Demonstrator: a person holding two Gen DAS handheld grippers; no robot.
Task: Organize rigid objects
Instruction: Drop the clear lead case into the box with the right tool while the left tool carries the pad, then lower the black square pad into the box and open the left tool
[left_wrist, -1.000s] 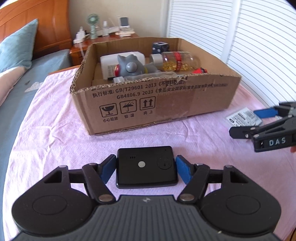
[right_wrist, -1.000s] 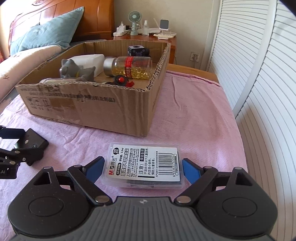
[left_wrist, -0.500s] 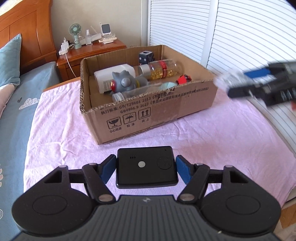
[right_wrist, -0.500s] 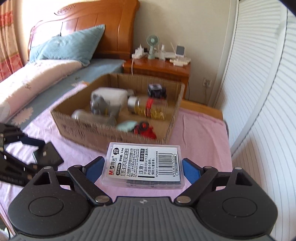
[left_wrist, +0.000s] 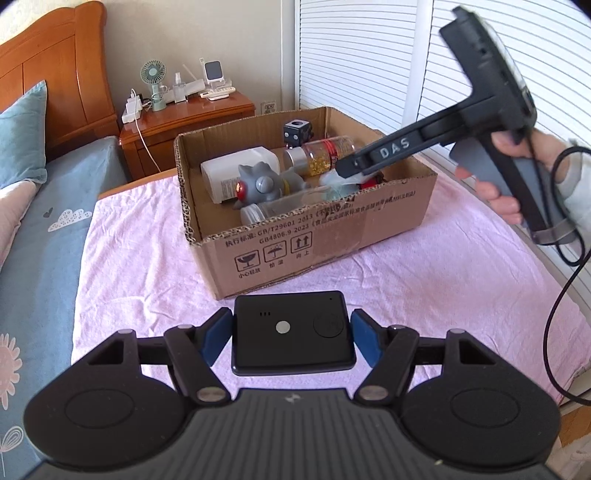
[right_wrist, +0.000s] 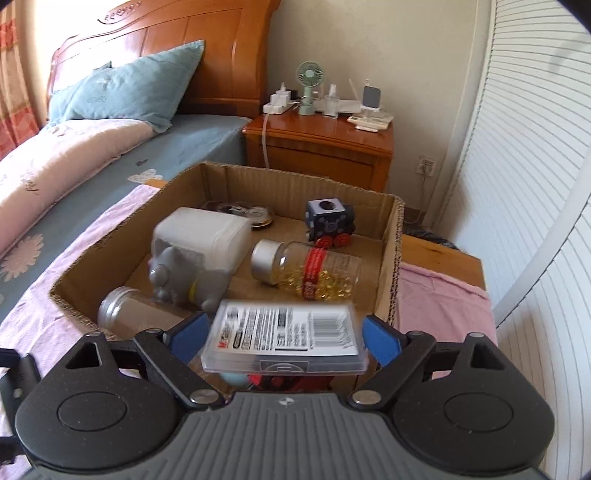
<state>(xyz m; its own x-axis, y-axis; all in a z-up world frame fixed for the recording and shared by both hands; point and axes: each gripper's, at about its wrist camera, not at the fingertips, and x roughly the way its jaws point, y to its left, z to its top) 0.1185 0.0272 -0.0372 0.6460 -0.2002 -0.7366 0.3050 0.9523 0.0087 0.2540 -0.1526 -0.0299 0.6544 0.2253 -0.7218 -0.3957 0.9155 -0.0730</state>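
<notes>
Dropping free between the right gripper's (right_wrist: 284, 338) opening jaws, the clear plastic case (right_wrist: 284, 341) with the barcode label hangs blurred over the near corner of the cardboard box (right_wrist: 391, 258), pads no longer pressing it, so that it falls in among the capsule bottle (right_wrist: 310, 271), grey toy (right_wrist: 184, 277) and white container (right_wrist: 203, 232) already gathered there. The left gripper (left_wrist: 291, 338), raised above the pink cloth (left_wrist: 140, 258) short of the box, pinches a flat black device (left_wrist: 291, 336) by its side edges, seemingly awaiting its turn.

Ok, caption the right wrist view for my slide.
Right gripper opening, clear plastic labelled case between its blue pads, above the brown cardboard box.
</notes>
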